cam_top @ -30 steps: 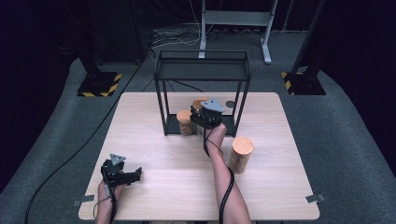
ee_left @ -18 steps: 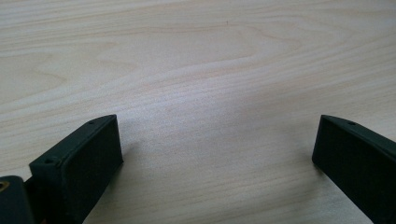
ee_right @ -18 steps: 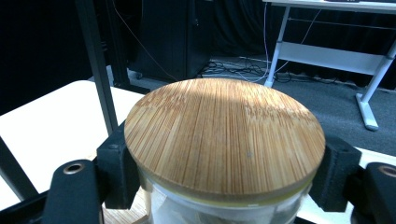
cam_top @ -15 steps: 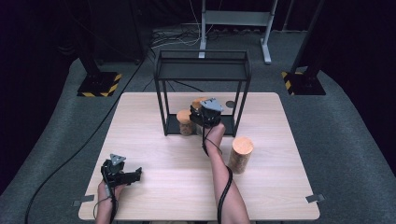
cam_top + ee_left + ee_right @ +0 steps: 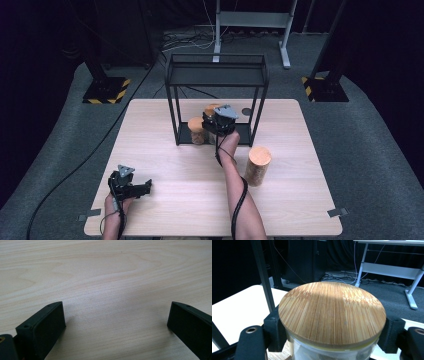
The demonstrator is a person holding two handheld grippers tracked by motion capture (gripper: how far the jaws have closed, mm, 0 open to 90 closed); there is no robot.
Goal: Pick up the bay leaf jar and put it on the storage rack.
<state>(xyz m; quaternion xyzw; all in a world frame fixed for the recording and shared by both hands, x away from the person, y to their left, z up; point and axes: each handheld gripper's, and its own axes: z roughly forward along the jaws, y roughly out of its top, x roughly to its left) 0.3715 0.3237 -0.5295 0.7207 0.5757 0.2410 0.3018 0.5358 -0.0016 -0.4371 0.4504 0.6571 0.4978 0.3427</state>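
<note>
Right gripper [image 5: 219, 121], seen from the high view, sits inside the black wire rack [image 5: 216, 75] at the far middle of the table [image 5: 175, 200], clamped on a jar whose lid [image 5: 212, 107] I can just see beyond the gripper's grey plate. Just to its left under the rack I see a second jar [image 5: 197, 130], and a third jar [image 5: 258, 165] stands outside the rack, near my right forearm. My left gripper [image 5: 131, 185] rests at the near left of the table, well apart from all of that.

From the left gripper view, I see its jaws spread wide over bare wood [image 5: 107, 277], nothing between them.

From the right gripper view, both pads press the glass just below the bamboo lid [image 5: 332, 312], one on each side.
</note>
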